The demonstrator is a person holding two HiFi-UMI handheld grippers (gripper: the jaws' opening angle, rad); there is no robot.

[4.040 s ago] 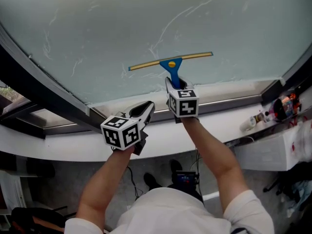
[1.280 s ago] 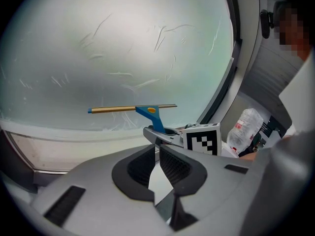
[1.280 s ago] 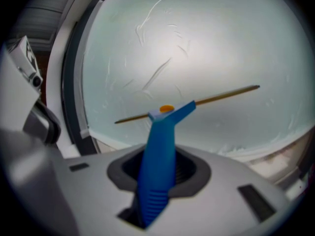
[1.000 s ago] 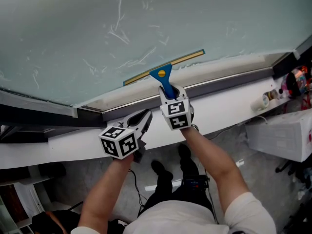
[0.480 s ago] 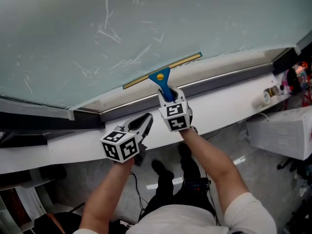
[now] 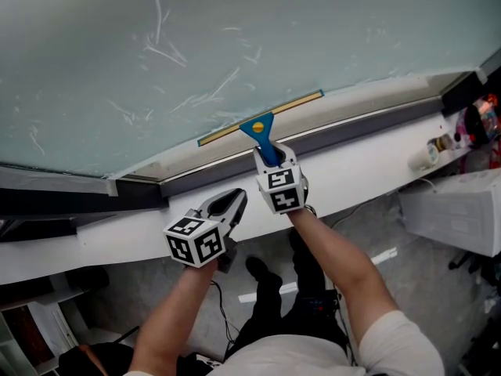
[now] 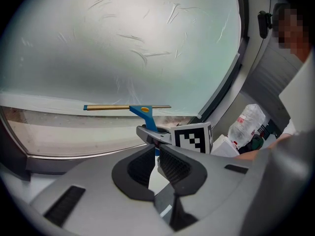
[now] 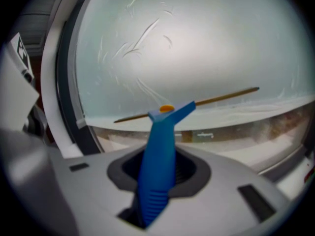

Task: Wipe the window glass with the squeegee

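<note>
Head view: your right gripper (image 6: pixel 271 157) is clamped on the blue handle of the squeegee (image 6: pixel 258 124). The blade lies against the bottom edge of the window glass (image 6: pixel 235 37), just above the sill (image 6: pixel 360 159). Your left gripper (image 6: pixel 235 199) hangs near it over the sill, jaws together with nothing between them. This pass appears to be at its lower end. White streaks mark the glass above the blade, so judge the task unfinished: further passes across the upper pane look necessary.
</note>
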